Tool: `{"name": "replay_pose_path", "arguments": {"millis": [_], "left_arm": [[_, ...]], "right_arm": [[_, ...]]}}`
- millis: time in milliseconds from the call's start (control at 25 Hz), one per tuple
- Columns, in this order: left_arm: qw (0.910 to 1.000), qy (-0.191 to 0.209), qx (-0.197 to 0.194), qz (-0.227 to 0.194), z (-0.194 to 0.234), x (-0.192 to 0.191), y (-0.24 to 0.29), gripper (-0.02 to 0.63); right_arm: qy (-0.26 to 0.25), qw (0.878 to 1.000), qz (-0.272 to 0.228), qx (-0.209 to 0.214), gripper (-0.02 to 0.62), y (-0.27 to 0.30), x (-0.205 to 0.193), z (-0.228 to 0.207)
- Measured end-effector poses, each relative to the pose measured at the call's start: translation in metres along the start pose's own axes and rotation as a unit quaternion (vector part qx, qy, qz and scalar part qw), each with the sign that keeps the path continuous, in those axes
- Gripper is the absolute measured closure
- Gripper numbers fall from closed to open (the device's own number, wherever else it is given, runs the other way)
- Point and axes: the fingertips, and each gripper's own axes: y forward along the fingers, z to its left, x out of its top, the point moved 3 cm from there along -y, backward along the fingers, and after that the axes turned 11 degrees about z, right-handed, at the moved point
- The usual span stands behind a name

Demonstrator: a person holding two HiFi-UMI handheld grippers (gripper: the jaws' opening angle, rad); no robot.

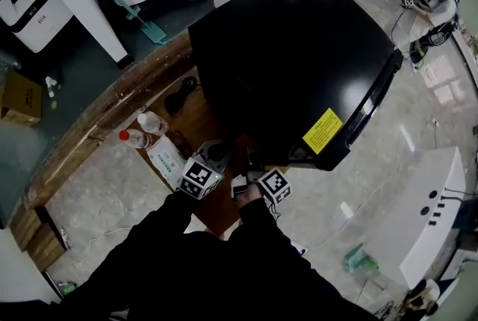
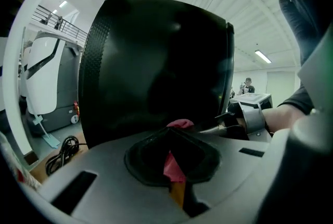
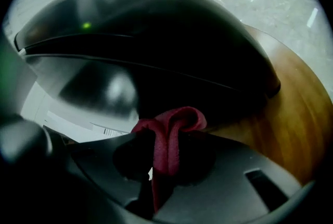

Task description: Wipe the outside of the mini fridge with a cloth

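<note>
So the black mini fridge [image 1: 299, 66] is sitting on the curved wooden bench [image 1: 119, 99], with a yellow sticker [image 1: 323, 131] near its lower front edge. The two grippers are down low and close together, right up by the fridge's near corner. The left hand-held gripper [image 2: 170, 137] has its jaws pinched together on a bit of the red cloth [image 3: 177, 119], and a pink tip pokes out past them toward the fridge's dark side. The right hand-held gripper [image 3: 166, 139] is clamped on it too, with a looped fold bunched up just above the jaws and close to the fridge's glossy surface. Two plastic bottles [image 1: 143, 130] lie on the bench left of the grippers, with a pack of wipes [image 1: 166, 155] beside them.
</note>
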Motion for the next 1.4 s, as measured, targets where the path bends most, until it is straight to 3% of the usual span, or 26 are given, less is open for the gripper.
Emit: {"name": "replay_pose_path", "arguments": {"millis": [360, 640, 800, 1080, 1400], "left_arm": [[0.9989, -0.019, 0.005, 0.043, 0.011, -0.049, 0.036, 0.6], [0.9987, -0.021, 0.01, 0.045, 0.007, -0.049, 0.029, 0.6], [0.9988, -0.026, 0.016, 0.038, 0.002, -0.039, 0.015, 0.6], [0.999, -0.041, 0.018, -0.003, -0.026, -0.012, -0.041, 0.6], [0.999, -0.018, -0.014, -0.039, -0.098, 0.036, -0.082, 0.6]], "right_arm": [[0.031, 0.998, 0.016, -0.049, 0.537, 0.025, -0.004, -0.06], [0.002, 0.995, 0.04, -0.092, 0.537, 0.035, -0.006, -0.094], [-0.091, 0.987, 0.07, -0.116, 0.538, 0.025, -0.014, -0.086], [-0.185, 0.973, 0.115, -0.072, 0.538, -0.037, -0.052, -0.026], [-0.357, 0.919, 0.166, 0.019, 0.538, -0.134, -0.053, 0.065]]}}
